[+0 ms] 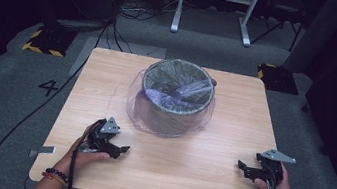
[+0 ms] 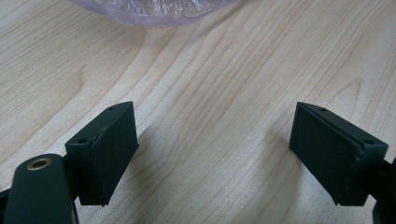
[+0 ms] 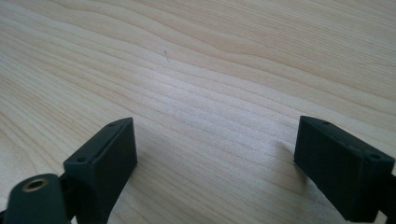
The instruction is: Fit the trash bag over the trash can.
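While both hands rest on the light wooden tabletop [image 1: 194, 179], we have left tongs [image 1: 120, 150] and right tongs [image 1: 242, 167] spread wide, gripping nothing. Round dark bin lined with a clear purplish plastic bag [image 1: 176, 98] sits mid-tabletop, well apart from both tongs.

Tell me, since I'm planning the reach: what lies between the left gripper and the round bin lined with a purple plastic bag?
Bare light wooden tabletop, seen from the high view.
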